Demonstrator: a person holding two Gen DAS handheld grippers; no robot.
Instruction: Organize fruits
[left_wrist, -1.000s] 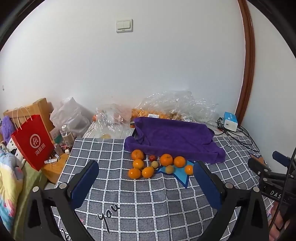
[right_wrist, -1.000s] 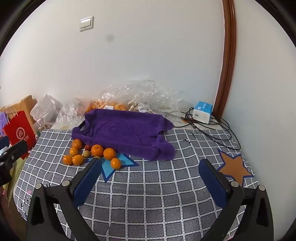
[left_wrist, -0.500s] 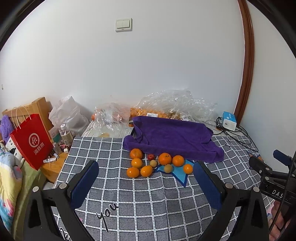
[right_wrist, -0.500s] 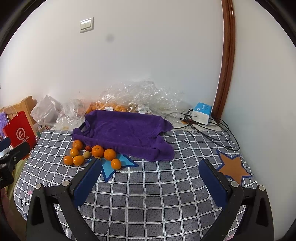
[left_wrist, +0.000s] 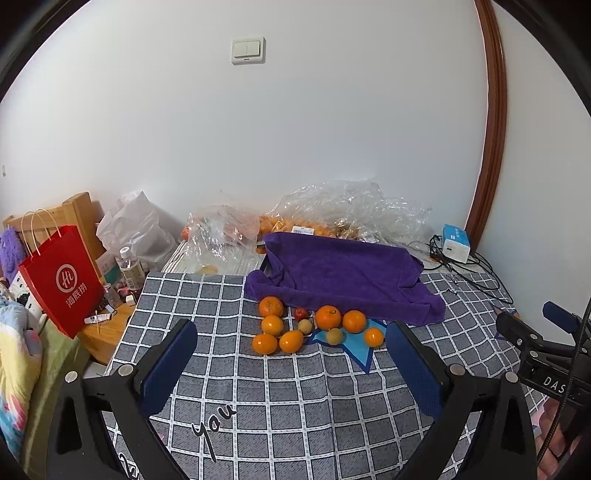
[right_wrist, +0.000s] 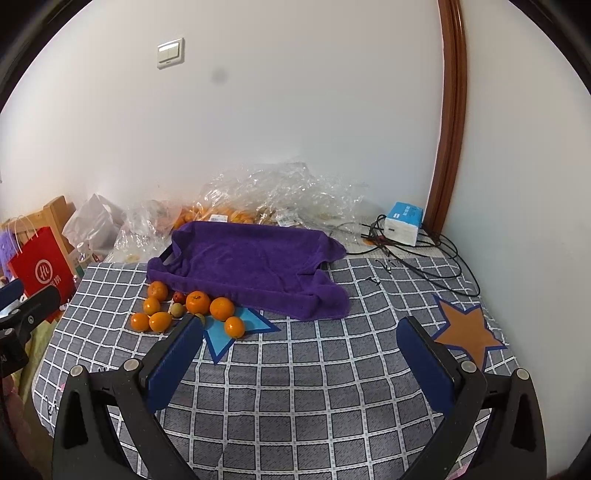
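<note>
Several oranges (left_wrist: 327, 317) lie in a cluster on the grey checked cloth (left_wrist: 280, 398), with two small yellow-green fruits (left_wrist: 335, 336) and a small red fruit (left_wrist: 300, 313) among them; the cluster also shows in the right wrist view (right_wrist: 197, 302). A purple towel (left_wrist: 343, 273) lies over a dark tray just behind them. My left gripper (left_wrist: 291, 334) is open and empty, held above the cloth in front of the fruit. My right gripper (right_wrist: 301, 330) is open and empty, to the right of the fruit.
Clear plastic bags (left_wrist: 347, 210) holding more oranges lie behind the towel against the wall. A blue-white box (right_wrist: 402, 223) with black cables (right_wrist: 443, 266) sits at back right. A red paper bag (left_wrist: 62, 280) and bottles stand left of the table. An orange star (right_wrist: 467, 332) marks the cloth.
Both grippers have drawn back and risen slightly, so the fruit and towel look a little farther away. Nothing on the table has moved.
</note>
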